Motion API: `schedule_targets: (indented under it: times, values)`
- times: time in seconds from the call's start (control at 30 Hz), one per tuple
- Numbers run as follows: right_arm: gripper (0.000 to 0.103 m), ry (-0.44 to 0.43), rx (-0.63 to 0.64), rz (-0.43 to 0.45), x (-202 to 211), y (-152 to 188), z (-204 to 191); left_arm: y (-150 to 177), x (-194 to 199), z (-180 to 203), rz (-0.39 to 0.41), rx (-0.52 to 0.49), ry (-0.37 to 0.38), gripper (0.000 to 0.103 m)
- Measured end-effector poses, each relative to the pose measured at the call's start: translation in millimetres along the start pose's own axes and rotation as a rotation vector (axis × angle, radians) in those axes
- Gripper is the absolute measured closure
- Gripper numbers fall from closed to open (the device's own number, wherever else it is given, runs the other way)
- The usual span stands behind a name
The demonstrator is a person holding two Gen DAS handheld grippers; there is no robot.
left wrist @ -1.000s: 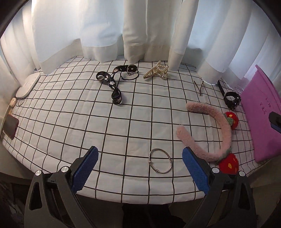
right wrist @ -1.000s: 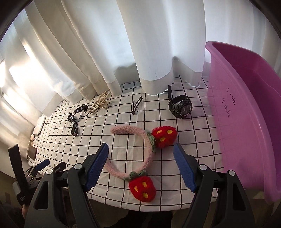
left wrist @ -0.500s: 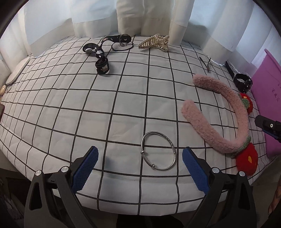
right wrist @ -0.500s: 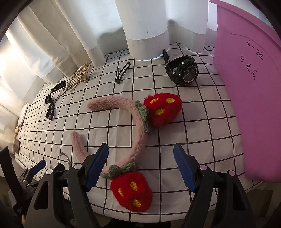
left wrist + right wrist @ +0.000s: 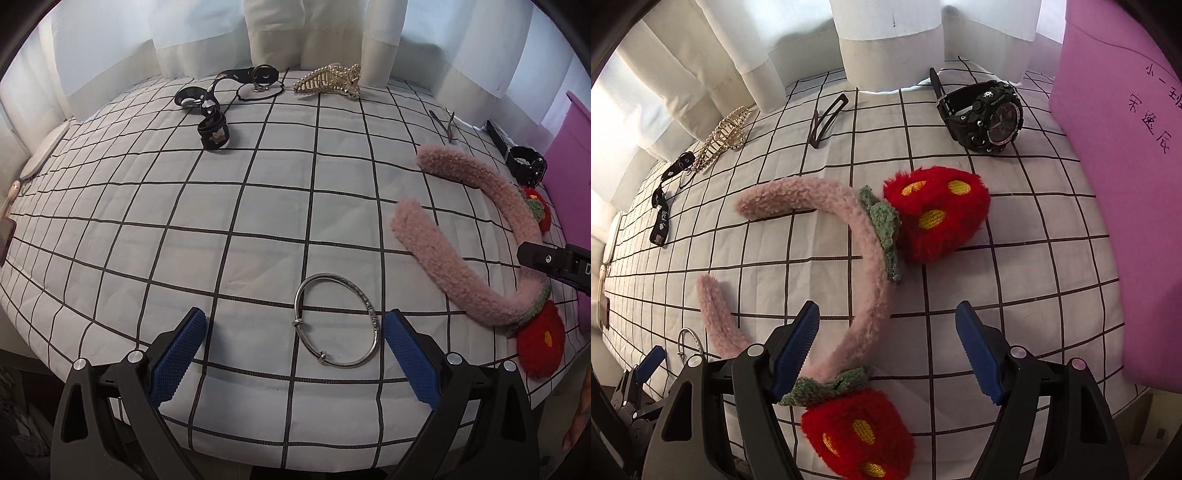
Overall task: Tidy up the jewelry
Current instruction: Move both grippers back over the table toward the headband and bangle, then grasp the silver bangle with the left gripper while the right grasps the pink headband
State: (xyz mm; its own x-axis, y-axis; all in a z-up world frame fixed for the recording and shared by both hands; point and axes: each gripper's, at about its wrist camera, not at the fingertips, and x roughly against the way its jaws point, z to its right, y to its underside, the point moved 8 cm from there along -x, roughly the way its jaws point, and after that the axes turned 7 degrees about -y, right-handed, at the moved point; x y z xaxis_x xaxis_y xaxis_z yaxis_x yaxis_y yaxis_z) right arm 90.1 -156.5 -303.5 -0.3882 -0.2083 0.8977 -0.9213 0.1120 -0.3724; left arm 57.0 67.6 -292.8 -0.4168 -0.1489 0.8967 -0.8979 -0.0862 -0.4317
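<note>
A silver bangle (image 5: 338,320) lies flat on the checked cloth, just ahead of my left gripper (image 5: 295,334), which is open and holds nothing. A fuzzy pink headband (image 5: 866,254) with two red strawberry puffs (image 5: 936,212) lies under my right gripper (image 5: 886,328). That gripper is open, its fingers straddle the band near the lower strawberry (image 5: 855,430) without touching it. In the left wrist view the same headband (image 5: 476,229) curves at the right. A black watch (image 5: 984,112), a brown hair clip (image 5: 827,118), a gold claw clip (image 5: 328,81) and a black strap (image 5: 214,110) lie farther back.
A pink bin (image 5: 1126,192) stands at the right edge of the table. White curtains (image 5: 314,33) hang close behind the cloth. A phone (image 5: 5,236) and a white device (image 5: 40,151) sit at the far left. The table's front edge runs just under both grippers.
Both grippers have come down closer to the cloth. The bangle now sits nearer the left fingers, and the headband's lower end has come between the right fingers.
</note>
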Motion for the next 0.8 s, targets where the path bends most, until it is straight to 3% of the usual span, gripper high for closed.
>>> schedule_targets:
  times: [0.27,0.4,0.53,0.8]
  values:
    - [0.029,0.073,0.045,-0.005,-14.0,-3.5,0.4,-3.2,-2.4,0.5,0.001,0.026,-0.028,0.005]
    - [0.012,0.138,0.067,0.01,-20.0,-5.5,4.6,-4.3,-2.4,0.3,0.039,0.046,-0.035,0.005]
    - [0.009,0.12,0.073,0.02,-22.0,-6.3,7.4,-1.8,0.1,0.6,0.106,0.048,-0.04,0.005]
    - [0.009,0.108,0.072,0.025,-21.6,-7.4,7.2,-3.3,-0.8,-0.2,0.072,0.06,-0.04,0.006]
